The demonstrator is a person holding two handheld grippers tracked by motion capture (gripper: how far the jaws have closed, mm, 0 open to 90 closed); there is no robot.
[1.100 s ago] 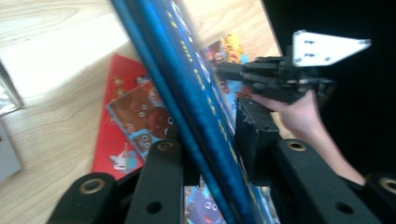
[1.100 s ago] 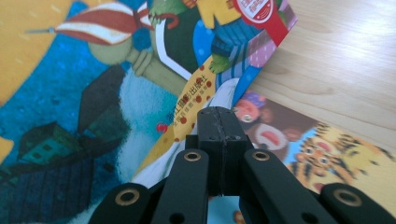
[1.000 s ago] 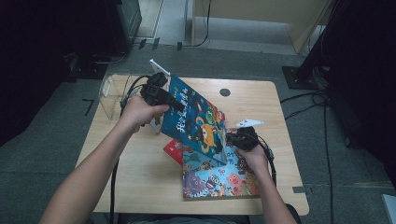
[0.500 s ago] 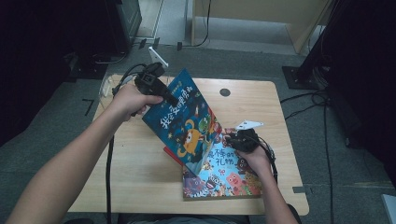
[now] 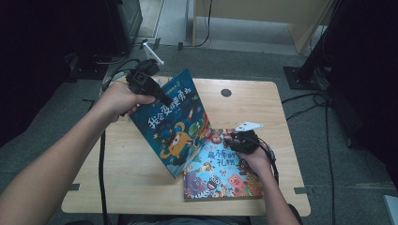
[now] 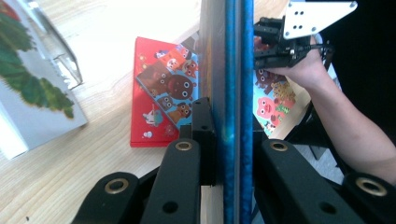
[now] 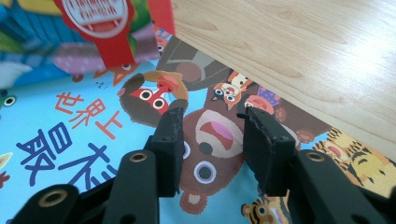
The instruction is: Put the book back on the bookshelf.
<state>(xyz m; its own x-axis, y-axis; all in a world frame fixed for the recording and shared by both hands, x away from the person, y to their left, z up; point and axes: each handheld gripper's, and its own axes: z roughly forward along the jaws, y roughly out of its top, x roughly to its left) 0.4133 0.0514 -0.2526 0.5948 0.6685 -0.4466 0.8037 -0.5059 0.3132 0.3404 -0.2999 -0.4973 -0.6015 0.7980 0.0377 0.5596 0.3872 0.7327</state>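
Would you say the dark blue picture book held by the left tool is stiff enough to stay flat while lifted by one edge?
Probably yes: the blue book stands tilted off the table without sagging, so its cover seems rigid. The left tool grips only its thin edge, so it may swing or slip. Its glossy cover looks somewhat slippery.

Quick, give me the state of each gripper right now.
Left gripper: shut on the dark blue picture book, held tilted above the table.
Right gripper: open, jaws just opening, nothing between them, over the light blue picture book.
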